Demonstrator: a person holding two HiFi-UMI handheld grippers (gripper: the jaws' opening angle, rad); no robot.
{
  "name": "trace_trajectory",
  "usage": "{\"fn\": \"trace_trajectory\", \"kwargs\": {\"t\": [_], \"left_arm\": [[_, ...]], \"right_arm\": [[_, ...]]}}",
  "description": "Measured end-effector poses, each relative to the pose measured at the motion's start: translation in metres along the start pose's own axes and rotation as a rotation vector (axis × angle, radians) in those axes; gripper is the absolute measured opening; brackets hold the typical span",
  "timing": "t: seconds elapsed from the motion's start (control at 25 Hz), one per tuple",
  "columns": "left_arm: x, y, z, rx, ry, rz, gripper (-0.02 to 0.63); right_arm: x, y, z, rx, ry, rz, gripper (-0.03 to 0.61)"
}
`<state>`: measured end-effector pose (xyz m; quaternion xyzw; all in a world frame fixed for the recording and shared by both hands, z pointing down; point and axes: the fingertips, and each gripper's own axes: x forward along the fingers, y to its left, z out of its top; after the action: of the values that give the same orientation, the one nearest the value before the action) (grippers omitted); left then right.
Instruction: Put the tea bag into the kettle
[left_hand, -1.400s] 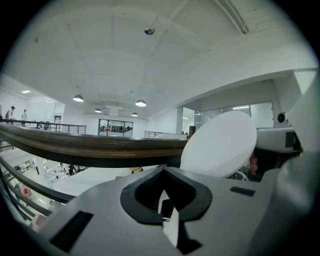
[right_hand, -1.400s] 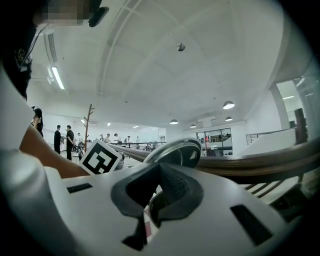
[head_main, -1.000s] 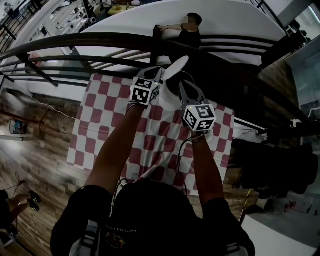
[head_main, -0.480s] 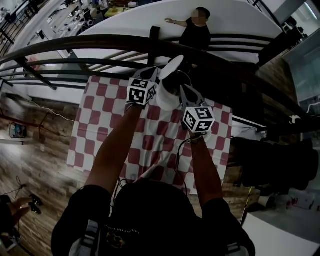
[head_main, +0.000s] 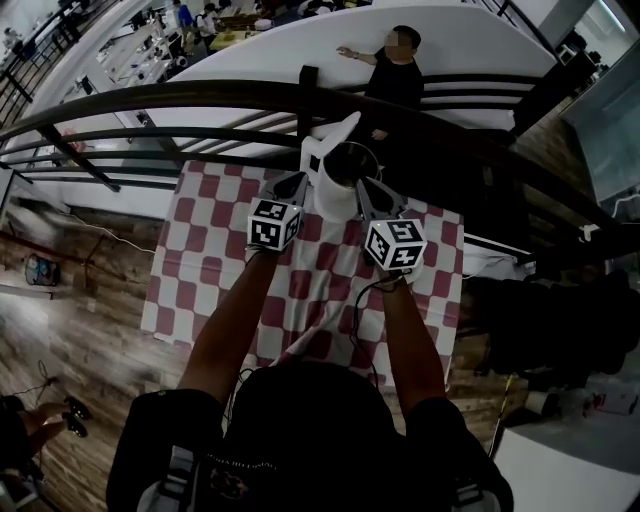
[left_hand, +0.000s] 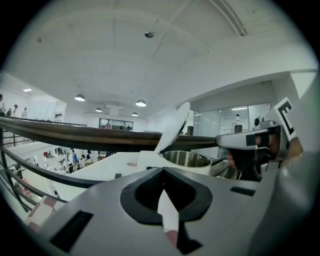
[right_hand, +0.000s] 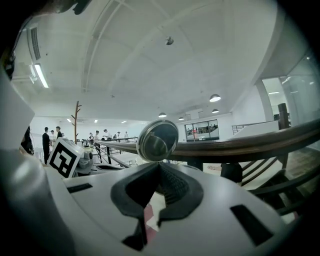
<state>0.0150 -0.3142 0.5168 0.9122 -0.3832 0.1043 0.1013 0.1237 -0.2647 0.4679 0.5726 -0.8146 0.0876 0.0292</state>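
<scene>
- Head view: my left gripper (head_main: 293, 183) and right gripper (head_main: 366, 188) flank the open kettle (head_main: 335, 200), placed to reach its mouth.
- Both jaw pairs are pressed together; no tea bag seen.

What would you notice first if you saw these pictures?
The white kettle with its lid flipped up stands at the far edge of the red-and-white checked tablecloth, just in front of the dark curved railing. The left gripper and the right gripper, each carrying a black-and-white marker cube, sit close on either side of it.
</scene>
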Motion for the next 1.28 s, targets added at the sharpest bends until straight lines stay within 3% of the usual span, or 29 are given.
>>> {"fn": "trace_trajectory", "kwargs": {"t": [0.36, 0.64, 1.28], "left_arm": [[-0.028, -0.038, -0.019, 0.038, 0.037, -0.034, 0.003], [-0.029, -0.063, -0.033, 0.062, 0.070, -0.075, 0.003], [0.012, -0.172, -0.051, 0.115, 0.127, -0.264, 0.003]], "right_arm": [[-0.040, 0.000, -0.012, 0.008, 0.013, -0.037, 0.014], [-0.083, -0.024, -0.028, 0.037, 0.018, -0.121, 0.015], [-0.188, -0.089, -0.054, 0.096, 0.027, -0.338, 0.015]]}}
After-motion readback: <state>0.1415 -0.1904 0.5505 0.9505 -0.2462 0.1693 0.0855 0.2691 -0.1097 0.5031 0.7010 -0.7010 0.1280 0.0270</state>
